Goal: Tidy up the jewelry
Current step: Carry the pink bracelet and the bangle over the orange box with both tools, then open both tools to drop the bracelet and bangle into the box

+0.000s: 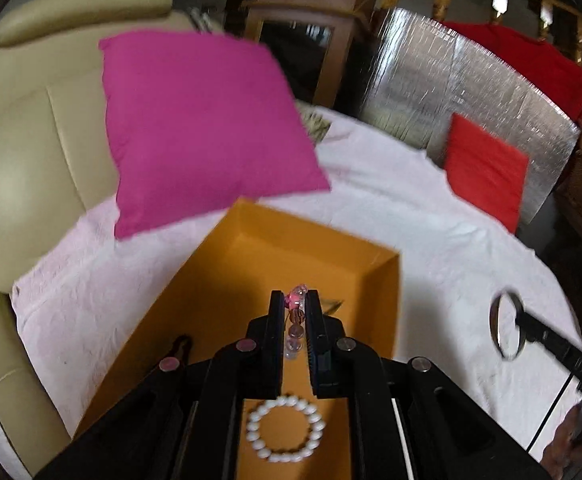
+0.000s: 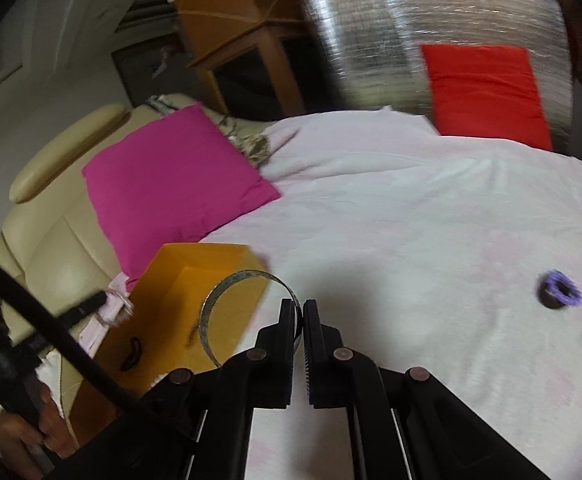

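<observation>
White textured bedspread (image 2: 411, 240), slightly wrinkled, covers the whole work surface. Cream leather sofa (image 1: 23, 160) borders it on the left, smooth and padded. Silver quilted foil panel (image 1: 451, 92) stands at the far edge, with a red cushion (image 2: 487, 92) leaning against it. Magenta square pillow (image 1: 207, 128) rests against the sofa back, its lower corner just behind the box.

Orange cardboard box (image 1: 371, 280), open-topped, rectangular, matte walls, sits on the bedspread near the pillow. Inside on the floor: a white beaded bracelet (image 1: 285, 428), round beads in a closed ring, and a small dark looped item (image 2: 132, 354), too small to identify.

Left gripper (image 1: 295, 300): black jaws closed on a strand of clear and pink beads (image 1: 295, 320), which hangs between the fingers above the box interior. The fingers block part of the box floor.

Right gripper (image 2: 299, 312): jaws pinched on a thin metal bangle (image 2: 227, 300), a flat grey band held on edge, its loop overlapping the box's near corner in that view.

Purple hair tie (image 2: 562, 285), fuzzy ring, lies on the bedspread well apart to the right. Motion blur softens the edges.
</observation>
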Tool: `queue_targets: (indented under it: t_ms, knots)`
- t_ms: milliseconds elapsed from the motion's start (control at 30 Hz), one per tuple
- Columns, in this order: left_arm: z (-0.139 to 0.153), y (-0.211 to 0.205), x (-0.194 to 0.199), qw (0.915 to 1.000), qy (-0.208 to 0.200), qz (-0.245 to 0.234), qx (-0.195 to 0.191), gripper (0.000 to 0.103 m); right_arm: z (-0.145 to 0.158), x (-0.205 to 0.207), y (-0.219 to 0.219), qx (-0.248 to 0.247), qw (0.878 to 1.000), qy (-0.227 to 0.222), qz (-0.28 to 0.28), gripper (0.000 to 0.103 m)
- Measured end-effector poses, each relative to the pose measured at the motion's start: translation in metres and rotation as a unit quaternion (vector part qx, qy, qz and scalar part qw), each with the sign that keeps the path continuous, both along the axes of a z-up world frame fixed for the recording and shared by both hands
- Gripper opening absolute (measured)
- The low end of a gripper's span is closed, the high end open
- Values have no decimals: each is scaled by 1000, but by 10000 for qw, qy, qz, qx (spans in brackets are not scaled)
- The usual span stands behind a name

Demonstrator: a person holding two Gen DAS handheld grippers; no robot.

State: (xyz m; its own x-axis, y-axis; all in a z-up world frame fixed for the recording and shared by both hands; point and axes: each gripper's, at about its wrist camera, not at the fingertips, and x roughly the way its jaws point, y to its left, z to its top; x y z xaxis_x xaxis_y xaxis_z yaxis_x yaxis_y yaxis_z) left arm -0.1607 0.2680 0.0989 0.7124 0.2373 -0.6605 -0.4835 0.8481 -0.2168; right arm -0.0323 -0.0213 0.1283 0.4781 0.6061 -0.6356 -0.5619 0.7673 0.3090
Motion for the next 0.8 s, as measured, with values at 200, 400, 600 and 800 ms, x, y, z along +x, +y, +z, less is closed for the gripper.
queue_targets:
  t_ms: [200, 400, 600, 800]
  knots:
    - [-31, 24, 6, 9976, 414, 135, -545, 10, 3, 1, 83, -360, 9983, 35, 450, 5]
    - [-39, 27, 8, 9957, 520, 250, -722, 10, -13, 14, 154, -943, 9932, 240, 633, 6]
    - [-45, 33, 9, 9938, 673, 415, -778, 10, -34, 32, 203, -1268, 9886, 450, 677, 6]
    - [-40, 29, 9, 9947, 718, 550, -487, 22, -50, 48, 225, -1131, 9873, 931, 622, 11]
